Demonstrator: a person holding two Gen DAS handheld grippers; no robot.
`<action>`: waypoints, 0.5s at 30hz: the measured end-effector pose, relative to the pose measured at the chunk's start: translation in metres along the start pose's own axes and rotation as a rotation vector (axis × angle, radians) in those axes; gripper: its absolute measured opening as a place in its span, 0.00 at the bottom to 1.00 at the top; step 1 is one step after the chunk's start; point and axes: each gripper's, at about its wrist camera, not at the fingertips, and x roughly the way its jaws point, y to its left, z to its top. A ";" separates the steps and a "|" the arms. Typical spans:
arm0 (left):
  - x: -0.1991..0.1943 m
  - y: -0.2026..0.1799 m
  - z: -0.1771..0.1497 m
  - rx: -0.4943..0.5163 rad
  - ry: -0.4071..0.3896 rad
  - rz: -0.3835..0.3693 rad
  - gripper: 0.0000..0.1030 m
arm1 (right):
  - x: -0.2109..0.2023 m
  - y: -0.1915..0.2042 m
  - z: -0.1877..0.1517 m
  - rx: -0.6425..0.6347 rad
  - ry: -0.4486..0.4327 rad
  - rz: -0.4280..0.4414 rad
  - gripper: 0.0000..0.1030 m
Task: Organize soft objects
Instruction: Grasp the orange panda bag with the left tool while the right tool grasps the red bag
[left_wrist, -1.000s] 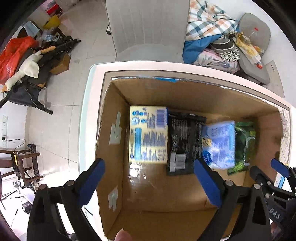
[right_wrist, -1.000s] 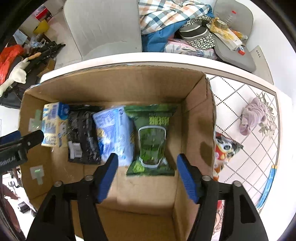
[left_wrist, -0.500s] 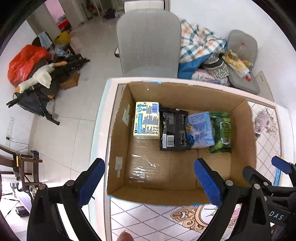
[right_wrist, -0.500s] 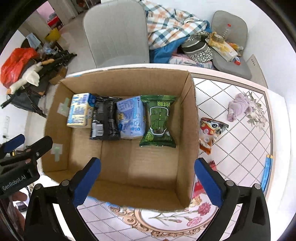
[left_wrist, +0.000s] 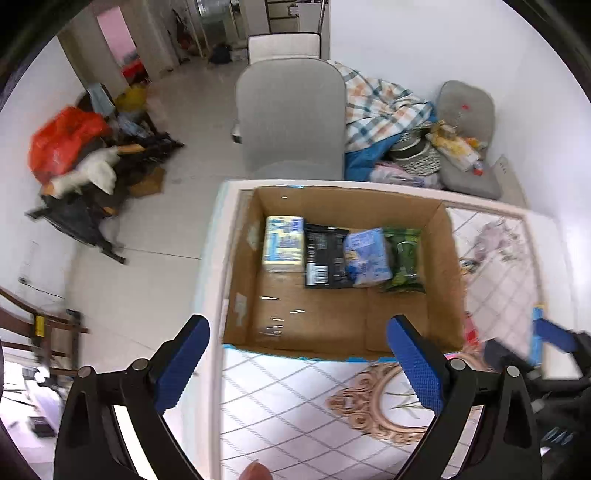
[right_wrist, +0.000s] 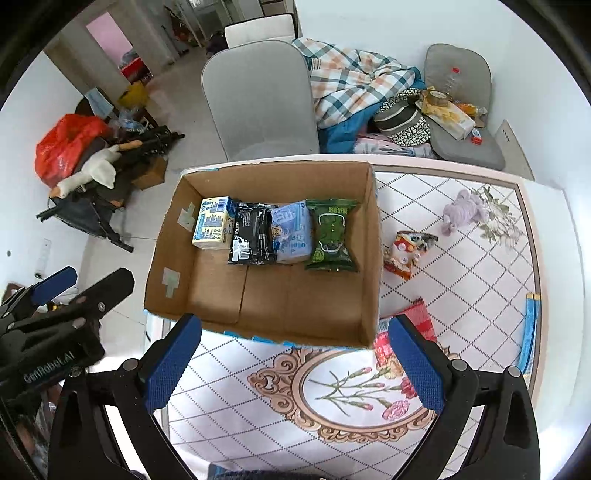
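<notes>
An open cardboard box (right_wrist: 371, 254) (left_wrist: 439, 258) stands on the patterned table. Along its far wall lie a yellow pack (right_wrist: 213, 227) (left_wrist: 283, 243), a black pack (right_wrist: 253, 238) (left_wrist: 325, 254), a light blue pack (right_wrist: 291, 236) (left_wrist: 367, 256) and a green pack (right_wrist: 332, 234) (left_wrist: 403, 254). Right of the box lie a colourful snack bag (right_wrist: 408, 247), a red pack (right_wrist: 404, 334) and a purple plush toy (right_wrist: 463, 212). My left gripper (left_wrist: 297, 362) and right gripper (right_wrist: 293, 363) are both open and empty, held above the table's near side.
A grey chair (right_wrist: 260, 103) stands behind the table. Clothes and cushions (right_wrist: 369, 85) are piled at the back right. Clutter with a red bag (right_wrist: 64, 147) is on the floor at left. A blue strip (right_wrist: 529, 332) lies near the table's right edge.
Both grippers have drawn back and up out of the box, so the whole box and table show. The right gripper's jaws have opened wider. The four packs stay in the box.
</notes>
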 end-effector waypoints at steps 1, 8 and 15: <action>-0.001 -0.007 -0.003 0.019 -0.017 0.041 0.96 | -0.002 -0.012 -0.003 0.017 -0.001 -0.007 1.00; 0.046 -0.060 -0.006 0.069 0.042 0.092 0.96 | 0.043 -0.153 -0.031 0.354 0.126 -0.080 1.00; 0.107 -0.111 -0.002 0.093 0.169 0.093 0.96 | 0.156 -0.240 -0.061 0.831 0.311 0.130 0.95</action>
